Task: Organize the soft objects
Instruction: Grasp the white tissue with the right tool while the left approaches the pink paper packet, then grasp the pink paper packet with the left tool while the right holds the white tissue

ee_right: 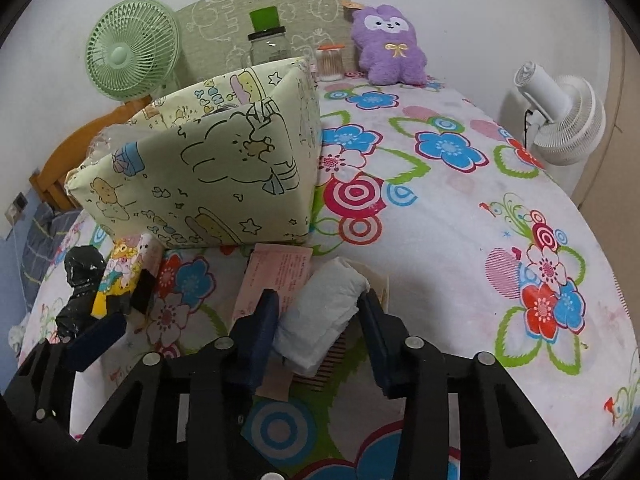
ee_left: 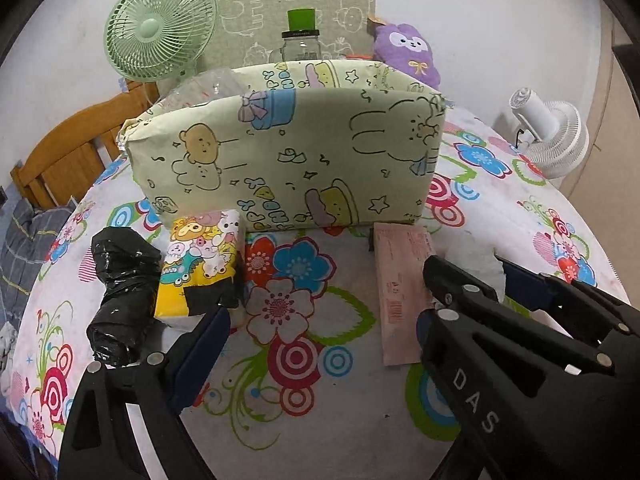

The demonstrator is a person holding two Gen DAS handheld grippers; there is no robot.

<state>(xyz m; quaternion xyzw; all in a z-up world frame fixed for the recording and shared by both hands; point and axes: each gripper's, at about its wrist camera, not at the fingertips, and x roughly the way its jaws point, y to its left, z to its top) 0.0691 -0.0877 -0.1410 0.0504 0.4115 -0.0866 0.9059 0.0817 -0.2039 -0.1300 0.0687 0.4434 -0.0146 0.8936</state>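
Slippage risk: right gripper point(ee_right: 320, 336) straddles the white soft pack point(ee_right: 320, 320), fingers apart, unclamped; closing may snag the pink packet point(ee_right: 276, 276). Left gripper point(ee_left: 320, 320) hangs open.

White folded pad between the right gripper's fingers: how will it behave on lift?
The white pad looks soft and folded, so it will probably squash under the right gripper rather than resist. Likely light. Its loose layered end may droop or unfold. It overlaps the pink packet, which might drag along.
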